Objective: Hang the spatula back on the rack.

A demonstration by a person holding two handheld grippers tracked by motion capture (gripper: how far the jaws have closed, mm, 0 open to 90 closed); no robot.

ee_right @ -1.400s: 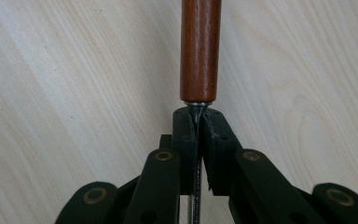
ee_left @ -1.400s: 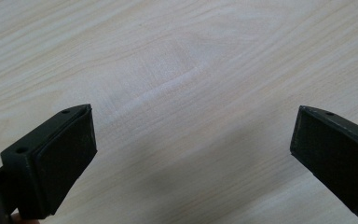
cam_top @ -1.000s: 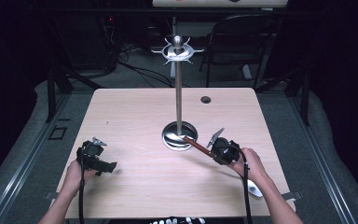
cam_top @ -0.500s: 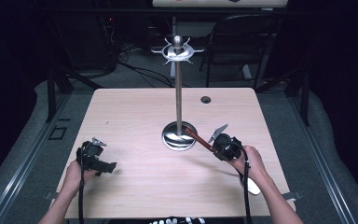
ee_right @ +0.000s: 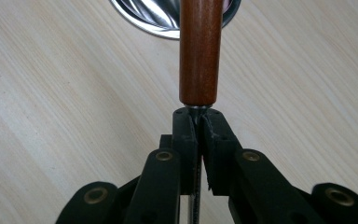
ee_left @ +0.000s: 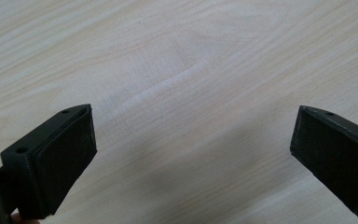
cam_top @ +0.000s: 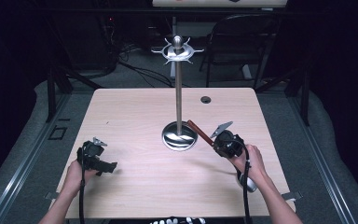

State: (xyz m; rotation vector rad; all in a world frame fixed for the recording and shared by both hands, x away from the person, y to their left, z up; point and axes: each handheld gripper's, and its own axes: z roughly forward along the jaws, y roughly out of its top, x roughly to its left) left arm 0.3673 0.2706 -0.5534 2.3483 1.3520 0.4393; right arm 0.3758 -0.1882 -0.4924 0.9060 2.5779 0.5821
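Light wooden table (cam_top: pixel 135 112); metal stand (cam_top: pixel 179 93) near centre, thin upright pole on a round polished base (cam_top: pixel 179 138), star-shaped hook crown on top. Small dark grommet hole (cam_top: pixel 206 99) toward the far edge, right of the pole. Dark chair (cam_top: pixel 242 42) and cables on the floor beyond. Right gripper (ee_right: pixel 199 122) just right of the base, clenched on the thin metal shank of a utensil; brown wooden handle (ee_right: pixel 200 51) pointing up-left toward the base, far end over its rim; working end near the right hand (cam_top: pixel 249 158), shape not discernible. Left gripper (ee_left: pixel 191 154) near the front-left, well apart from the stand, jaws spread wide over bare wood, held by left hand (cam_top: pixel 77 170).
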